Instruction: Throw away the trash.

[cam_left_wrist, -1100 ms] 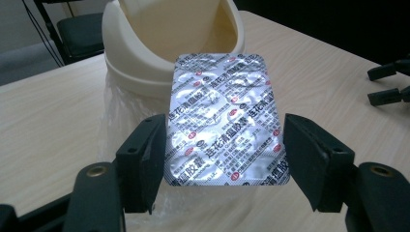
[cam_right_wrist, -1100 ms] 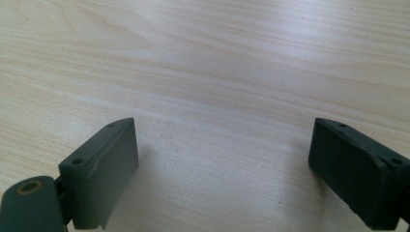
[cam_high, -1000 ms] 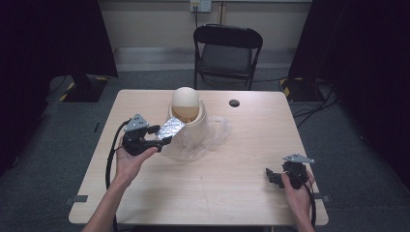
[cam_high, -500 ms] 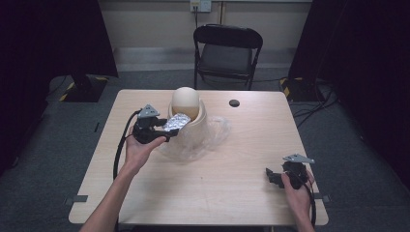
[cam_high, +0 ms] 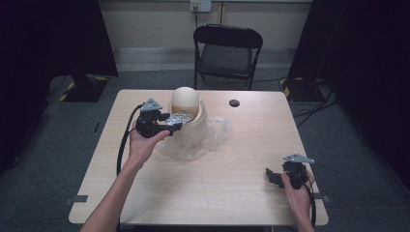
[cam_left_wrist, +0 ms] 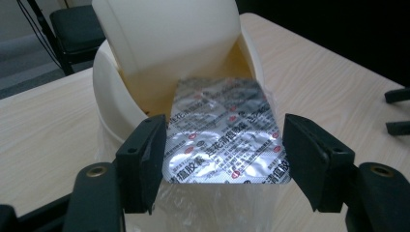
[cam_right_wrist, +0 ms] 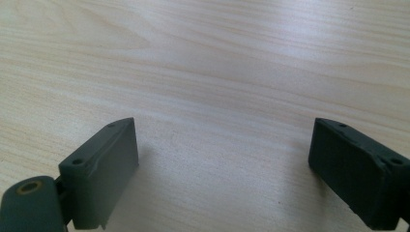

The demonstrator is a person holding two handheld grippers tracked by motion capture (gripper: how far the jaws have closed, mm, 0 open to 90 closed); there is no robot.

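Left tongs spread, straddling a foil blister pack whose far end pokes into the swing-lid opening of the cream bin — looks like it's being fed in, contact unclear. Right tongs spread and empty, parked near the surface edge, out of the way.

bare desk between both hands, open for passage. cream bin with crinkled clear bag blocking the far-left part. blister pack lying across the bin's mouth, under the tilted lid. small black cap on the far edge.
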